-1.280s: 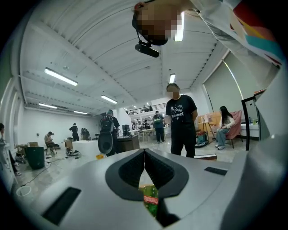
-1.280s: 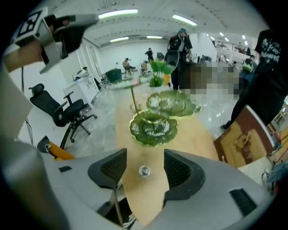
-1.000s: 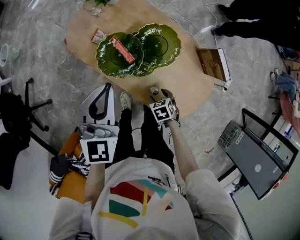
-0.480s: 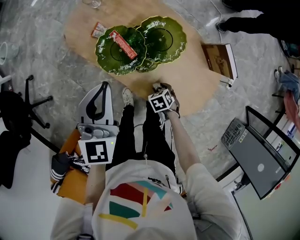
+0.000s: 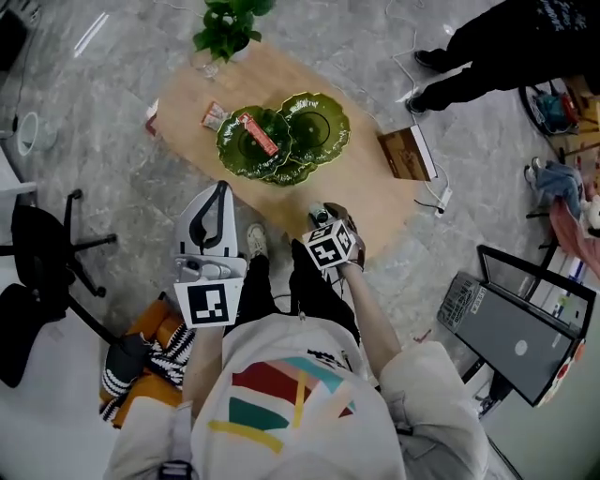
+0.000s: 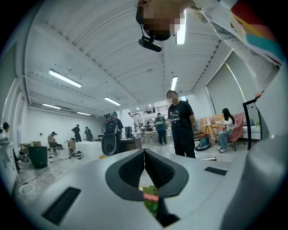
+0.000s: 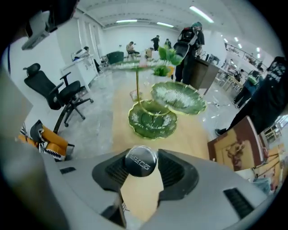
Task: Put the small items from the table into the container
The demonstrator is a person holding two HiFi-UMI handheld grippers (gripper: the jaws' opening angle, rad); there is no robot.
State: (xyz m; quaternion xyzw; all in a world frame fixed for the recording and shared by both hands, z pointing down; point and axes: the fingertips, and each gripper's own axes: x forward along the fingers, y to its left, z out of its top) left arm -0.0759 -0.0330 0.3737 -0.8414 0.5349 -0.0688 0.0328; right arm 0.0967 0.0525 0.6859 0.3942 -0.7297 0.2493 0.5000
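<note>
My right gripper (image 7: pixel 141 167) points steeply down over the near edge of the wooden table (image 5: pixel 361 202). Its jaws are closing on a small round silver tin (image 7: pixel 141 161), and both pads touch its sides. In the head view the tin (image 5: pixel 321 215) shows at the right gripper's (image 5: pixel 323 220) tip. Farther back stand two overlapping green leaf-shaped dishes (image 5: pixel 314 117), with a red packet (image 5: pixel 258 133) in the left one. A snack packet (image 5: pixel 214 115) lies on the table beside them. My left gripper (image 5: pixel 214 220) is held level off the table's near side, shut and empty.
A potted plant (image 5: pixel 225 28) stands at the table's far end and a brown book (image 5: pixel 405 152) at its right edge. An office chair (image 5: pixel 42 253) is at the left, a person's legs (image 5: pixel 487 47) at the upper right, and a monitor (image 5: pixel 511 333) at the right.
Both grippers have risen and the table looks smaller and farther off. The silver tin, earlier on the table edge by the right gripper, now sits between its jaws.
</note>
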